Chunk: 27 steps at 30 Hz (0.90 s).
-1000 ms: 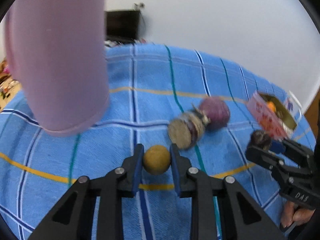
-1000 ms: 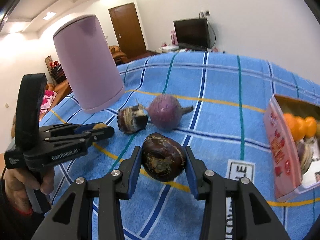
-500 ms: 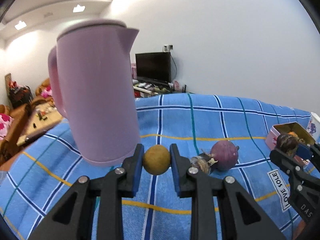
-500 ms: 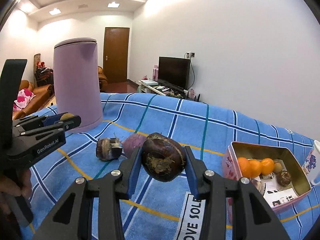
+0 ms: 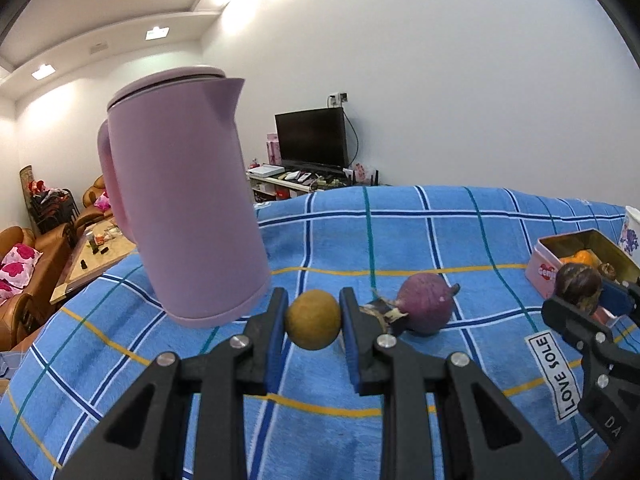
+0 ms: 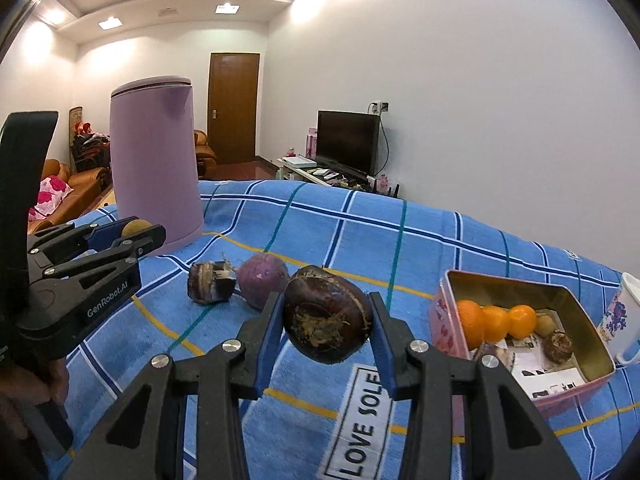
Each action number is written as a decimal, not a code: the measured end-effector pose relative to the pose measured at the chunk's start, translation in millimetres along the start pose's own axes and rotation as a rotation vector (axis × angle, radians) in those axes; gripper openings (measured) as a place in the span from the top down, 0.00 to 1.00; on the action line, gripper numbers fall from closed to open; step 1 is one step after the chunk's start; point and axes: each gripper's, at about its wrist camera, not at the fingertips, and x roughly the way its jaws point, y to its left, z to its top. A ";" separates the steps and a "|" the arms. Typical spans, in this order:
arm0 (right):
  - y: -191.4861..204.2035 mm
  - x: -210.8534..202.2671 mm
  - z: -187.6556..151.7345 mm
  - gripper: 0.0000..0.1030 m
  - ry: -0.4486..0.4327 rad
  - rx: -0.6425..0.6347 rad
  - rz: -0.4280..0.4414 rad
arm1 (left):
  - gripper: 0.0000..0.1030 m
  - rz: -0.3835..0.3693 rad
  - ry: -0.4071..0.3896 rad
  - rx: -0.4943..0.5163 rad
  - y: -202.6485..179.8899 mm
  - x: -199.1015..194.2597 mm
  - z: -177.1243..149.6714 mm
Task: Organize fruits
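Left gripper (image 5: 313,320) clamped on small tan round fruit (image 5: 313,319); right gripper (image 6: 328,316) clamped on dark brown fruit (image 6: 327,314); pink tin (image 6: 442,312) at 3 o'clock, purple kettle (image 6: 154,160) at 10 o'clock

You've got a blue cloth (image 6: 400,248) checked in navy, teal and yellow (white edging too), a lilac kettle (image 5: 184,208) far left, and orange fruit (image 6: 496,320) in the pink tin (image 6: 448,320) on your right.

Pink kettle (image 6: 154,168) standing tall at far left, 2 loose fruits (image 6: 240,284) mid-cloth, open blue cloth (image 6: 384,248) between them and the pink tin (image 6: 444,320), mug (image 6: 624,320) seemingly just beside the tin's far side
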 end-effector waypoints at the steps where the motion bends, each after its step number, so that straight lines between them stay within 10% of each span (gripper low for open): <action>1: -1.1 -1.1 -0.2 0.58 -0.001 0.000 -0.002 | 0.73 -0.002 0.002 0.001 -2.0 -0.5 0.0; 27: -55.5 -18.6 -11.7 0.58 -0.002 0.020 -0.072 | 0.73 -0.070 -0.018 0.106 -87.9 -19.2 0.4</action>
